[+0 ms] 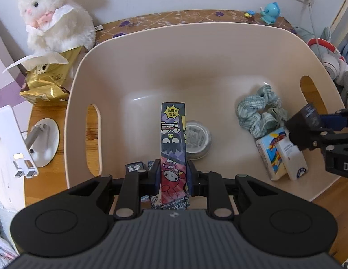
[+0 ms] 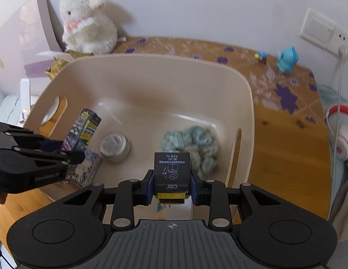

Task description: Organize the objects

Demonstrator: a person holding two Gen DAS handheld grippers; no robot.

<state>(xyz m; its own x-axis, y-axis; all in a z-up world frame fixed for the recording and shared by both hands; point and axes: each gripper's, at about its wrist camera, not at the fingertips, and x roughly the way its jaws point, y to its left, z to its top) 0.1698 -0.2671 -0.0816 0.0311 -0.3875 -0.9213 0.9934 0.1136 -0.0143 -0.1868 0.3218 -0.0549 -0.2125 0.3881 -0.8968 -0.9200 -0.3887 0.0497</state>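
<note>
Left wrist: scrunchie point(image 1: 259, 109), tin point(image 1: 197, 140) beside clamped cartoon box point(image 1: 173, 134).

The lower end of the cartoon box point(image 1: 173, 148) is hidden behind the left gripper point(image 1: 173, 177). A small dark box point(image 1: 135, 167) at the basket's point(image 1: 196, 51) near wall is partly covered. The scrunchie point(image 2: 194, 145) is blurred in the right wrist view, and the headphones point(image 2: 341, 134) are cut off by its right edge.

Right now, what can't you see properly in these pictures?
- Left wrist view: small dark box behind the left claw; its cartoon box also covers part of the tin.
- Right wrist view: white packets under the right claw and black box; scrunchie is blurred.
</note>
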